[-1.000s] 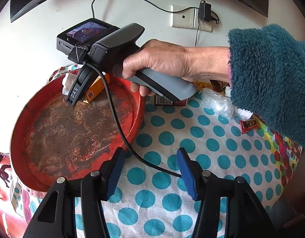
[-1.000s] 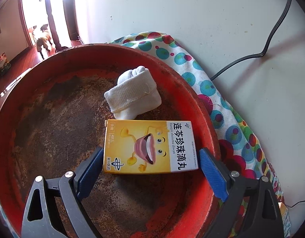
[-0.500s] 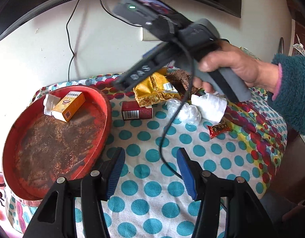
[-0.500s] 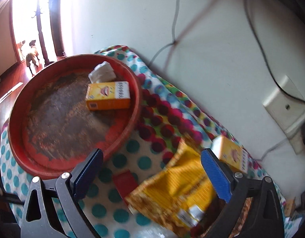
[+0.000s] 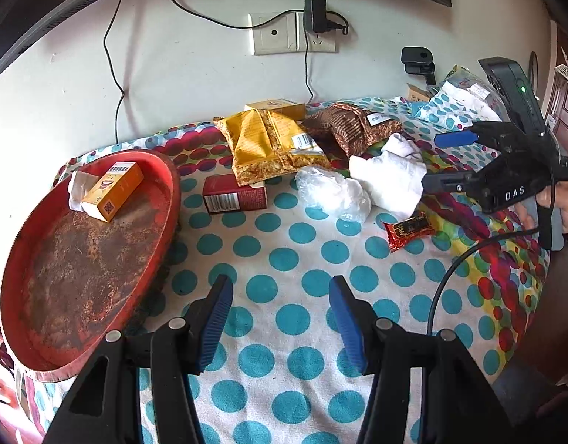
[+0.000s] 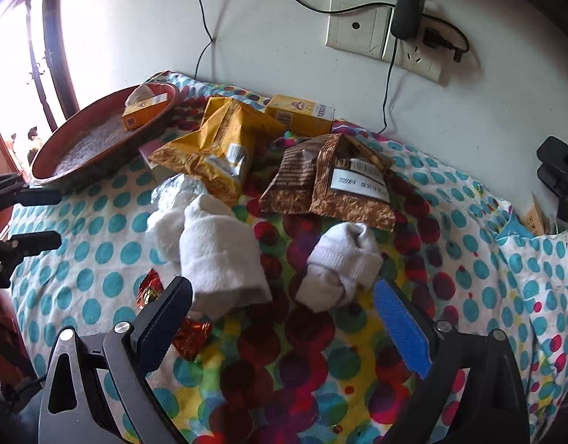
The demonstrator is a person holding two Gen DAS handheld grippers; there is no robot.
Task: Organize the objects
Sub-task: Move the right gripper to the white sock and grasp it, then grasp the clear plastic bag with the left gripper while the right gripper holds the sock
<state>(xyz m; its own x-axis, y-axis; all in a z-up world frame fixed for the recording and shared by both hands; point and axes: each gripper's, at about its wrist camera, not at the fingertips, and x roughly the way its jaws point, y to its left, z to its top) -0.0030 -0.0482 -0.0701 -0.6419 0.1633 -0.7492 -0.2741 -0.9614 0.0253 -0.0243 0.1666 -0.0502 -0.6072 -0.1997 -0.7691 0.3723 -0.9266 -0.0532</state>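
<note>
A rusty red round tray (image 5: 32, 296) sits at the table's left and holds a yellow box (image 5: 114, 190) and a white sock (image 5: 75, 188); the tray also shows in the right wrist view (image 6: 77, 148). My left gripper (image 5: 280, 318) is open and empty over the dotted cloth. My right gripper (image 6: 284, 322) is open and empty, just short of a rolled white sock (image 6: 339, 266) and a folded white sock (image 6: 217, 259). It shows in the left wrist view (image 5: 439, 162) at the right.
On the cloth lie a yellow snack bag (image 5: 269, 144), a brown snack bag (image 5: 354, 122), a second yellow box (image 6: 298, 113), a red box (image 5: 234, 198), a clear plastic wad (image 5: 332, 192) and a red candy wrapper (image 5: 409, 229). A wall socket (image 5: 284, 33) with cables is behind.
My right gripper has left the tray, swung right across the table and come down by the white socks. The yellow box stays in the tray. My left gripper has pulled back a little.
</note>
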